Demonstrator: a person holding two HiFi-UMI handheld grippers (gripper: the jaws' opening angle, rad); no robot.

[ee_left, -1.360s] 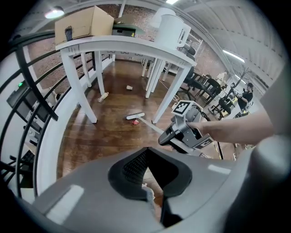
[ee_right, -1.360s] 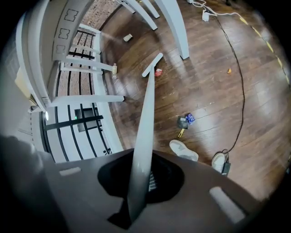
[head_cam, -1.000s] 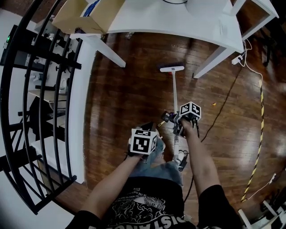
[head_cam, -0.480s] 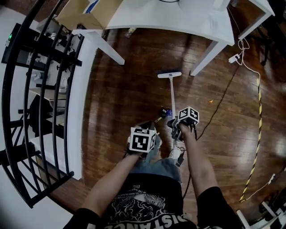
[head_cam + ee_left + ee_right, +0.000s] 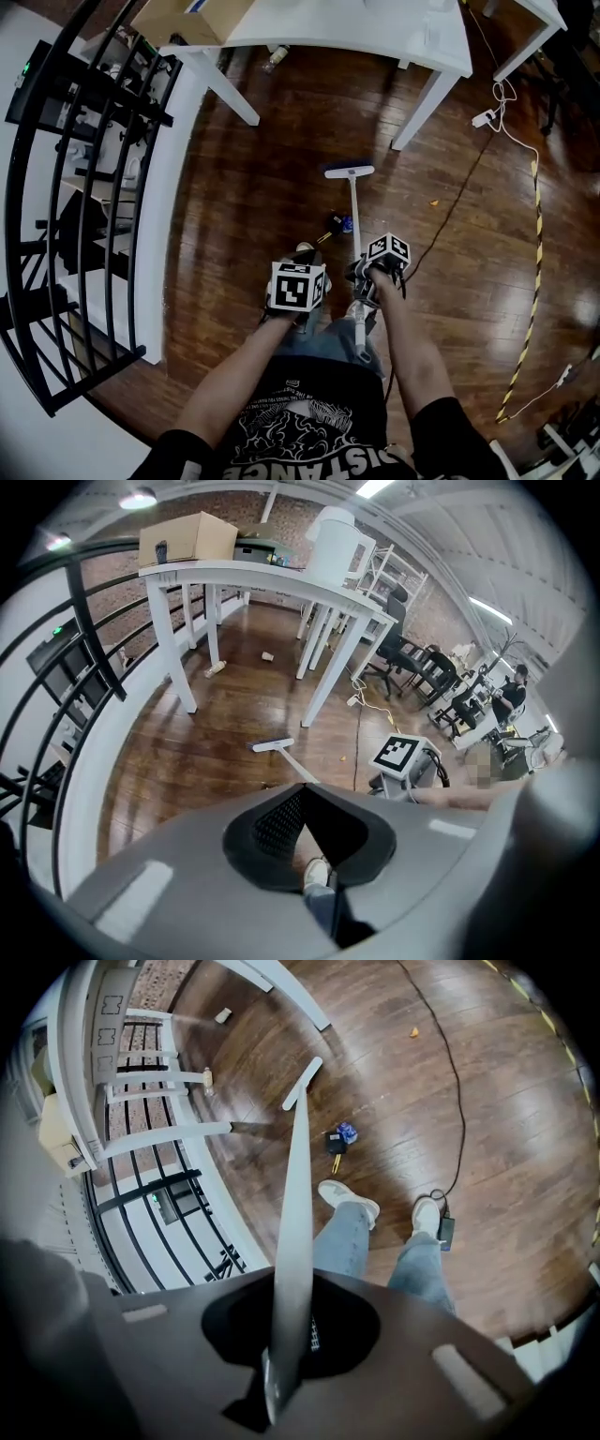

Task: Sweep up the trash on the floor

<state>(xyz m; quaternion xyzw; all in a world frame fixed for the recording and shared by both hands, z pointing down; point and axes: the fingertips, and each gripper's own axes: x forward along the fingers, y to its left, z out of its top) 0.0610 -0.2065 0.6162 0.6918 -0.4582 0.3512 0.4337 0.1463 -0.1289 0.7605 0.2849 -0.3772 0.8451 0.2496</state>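
A broom with a white handle (image 5: pixel 357 216) and a flat head (image 5: pixel 349 172) stands on the dark wood floor ahead of me. My right gripper (image 5: pixel 367 274) is shut on the handle; in the right gripper view the handle (image 5: pixel 295 1222) runs out between its jaws (image 5: pixel 292 1321) to the head (image 5: pixel 302 1084). A small blue and yellow bit of trash (image 5: pixel 339 225) lies just left of the handle, also in the right gripper view (image 5: pixel 341 1136). An orange scrap (image 5: pixel 433 202) lies further right. My left gripper (image 5: pixel 300 267) is shut, nothing seen between its jaws (image 5: pixel 305 794).
A white table (image 5: pixel 375 37) with a cardboard box (image 5: pixel 178 19) stands ahead, a bottle (image 5: pixel 275 58) on the floor under it. A black railing (image 5: pixel 84 187) curves along the left. A black cable (image 5: pixel 450 220) and a yellow-black striped line (image 5: pixel 537 244) cross the floor at right. My shoes (image 5: pixel 347 1196) are below.
The broom head has come back toward me, away from the table leg. The blue and yellow trash now lies further ahead of the right gripper. Both grippers stay shut.
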